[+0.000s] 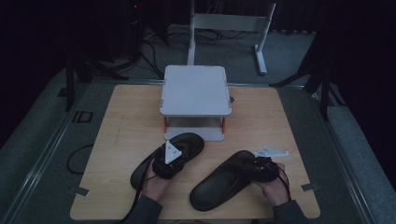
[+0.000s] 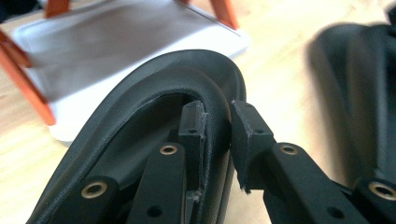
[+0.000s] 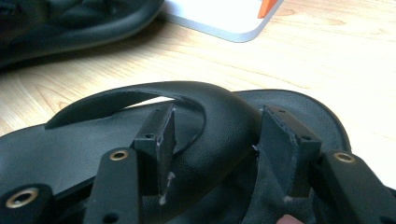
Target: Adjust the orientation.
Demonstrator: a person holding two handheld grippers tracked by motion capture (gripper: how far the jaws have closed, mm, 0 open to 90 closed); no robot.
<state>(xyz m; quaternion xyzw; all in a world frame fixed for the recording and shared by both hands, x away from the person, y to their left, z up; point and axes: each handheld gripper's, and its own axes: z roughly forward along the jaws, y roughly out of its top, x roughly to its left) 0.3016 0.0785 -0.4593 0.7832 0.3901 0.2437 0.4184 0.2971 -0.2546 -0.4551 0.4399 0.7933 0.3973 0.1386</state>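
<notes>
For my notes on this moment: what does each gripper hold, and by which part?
The left gripper is shut on the strap of the left slipper. The right gripper grips the strap of the right slipper.

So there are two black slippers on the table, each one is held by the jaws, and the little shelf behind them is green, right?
Not green. The high view shows the little shelf is white with orange legs. The rest fits: the left gripper and right gripper each clamp a black slipper on the table.
</notes>
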